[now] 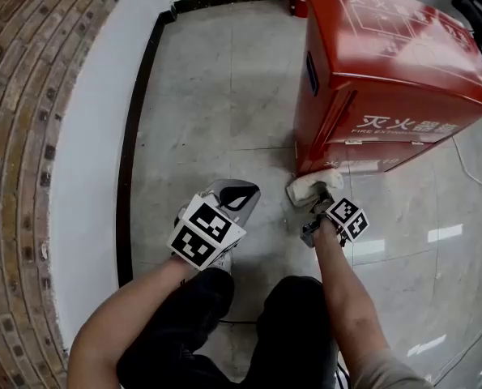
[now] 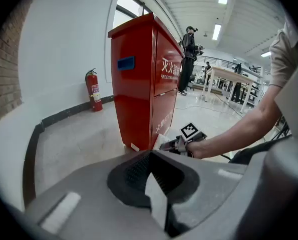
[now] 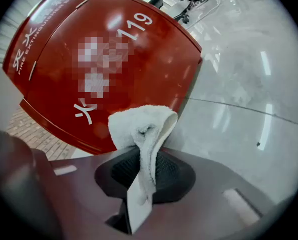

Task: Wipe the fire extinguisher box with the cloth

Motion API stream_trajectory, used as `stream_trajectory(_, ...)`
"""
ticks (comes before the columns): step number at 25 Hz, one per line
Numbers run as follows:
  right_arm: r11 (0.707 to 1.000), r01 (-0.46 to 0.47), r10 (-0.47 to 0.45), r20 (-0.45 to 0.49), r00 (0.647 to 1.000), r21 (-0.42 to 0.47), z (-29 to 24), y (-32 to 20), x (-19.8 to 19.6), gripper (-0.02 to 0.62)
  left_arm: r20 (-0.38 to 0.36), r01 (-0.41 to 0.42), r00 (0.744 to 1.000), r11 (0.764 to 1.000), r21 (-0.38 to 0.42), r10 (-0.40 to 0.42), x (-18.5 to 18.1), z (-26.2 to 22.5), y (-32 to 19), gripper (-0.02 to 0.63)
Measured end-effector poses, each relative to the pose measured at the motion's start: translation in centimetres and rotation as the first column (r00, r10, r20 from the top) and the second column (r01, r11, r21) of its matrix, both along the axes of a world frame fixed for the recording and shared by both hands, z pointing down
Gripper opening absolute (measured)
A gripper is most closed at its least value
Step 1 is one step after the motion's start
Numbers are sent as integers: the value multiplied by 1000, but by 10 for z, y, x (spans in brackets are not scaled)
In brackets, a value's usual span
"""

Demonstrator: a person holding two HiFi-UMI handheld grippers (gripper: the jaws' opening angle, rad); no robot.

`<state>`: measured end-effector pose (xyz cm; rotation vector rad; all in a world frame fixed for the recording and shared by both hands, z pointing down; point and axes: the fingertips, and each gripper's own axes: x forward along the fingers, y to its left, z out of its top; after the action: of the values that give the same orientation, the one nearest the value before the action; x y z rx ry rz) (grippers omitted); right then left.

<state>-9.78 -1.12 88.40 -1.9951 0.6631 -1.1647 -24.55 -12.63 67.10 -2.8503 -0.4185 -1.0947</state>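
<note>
I hold a white terry cloth [image 3: 140, 129] clamped in the right gripper [image 1: 318, 196], whose jaws are closed on a folded bundle of it, with the loose loop standing up above the tips. In the head view the cloth sits low at the front left corner of the fire extinguisher box [image 1: 394, 63] and appears to press against its base, just above the floor [image 1: 224, 87]. The box is a glossy red metal cabinet with a sloped lid. It carries white Chinese characters and English lettering across its front, and a small blue label [image 1: 311, 70] on its left side. In the right gripper view, the number 119 shows in white on the lid. It stands on grey polished tiles, close to a white wall [image 1: 103, 120] edged with a dark skirting strip. The left gripper [image 1: 238, 195] hangs to the left of the right one, apart from the box. Its jaws are drawn together with nothing between them. In the left gripper view, a small red fire extinguisher [image 2: 94, 90] stands by the wall behind the box, and a person [image 2: 187, 59] stands farther back in the hall.
</note>
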Motion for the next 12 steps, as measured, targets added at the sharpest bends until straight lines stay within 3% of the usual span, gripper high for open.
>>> stream_trajectory(3, 981, 171, -179, -98, 979, -88, -21, -3, -11, 78, 16, -16, 1000, 1000, 2, 16, 3, 1, 4, 2)
stream_trajectory(5, 948, 301, -315, -192, 929, -101, -49, -6, -25, 80, 23, -38, 999, 999, -35, 39, 8, 0, 15, 2)
stream_trajectory(8, 885, 462, -453, -342, 824, -58, -105, -6, -44, 80, -1, -97, 995, 990, -105, 97, 17, -9, 40, 21)
stream_trajectory(12, 763, 646, -548, -537, 641, -8, -183, 1, -69, 80, -33, -170, 985, 973, -157, 167, 22, -22, 71, 202)
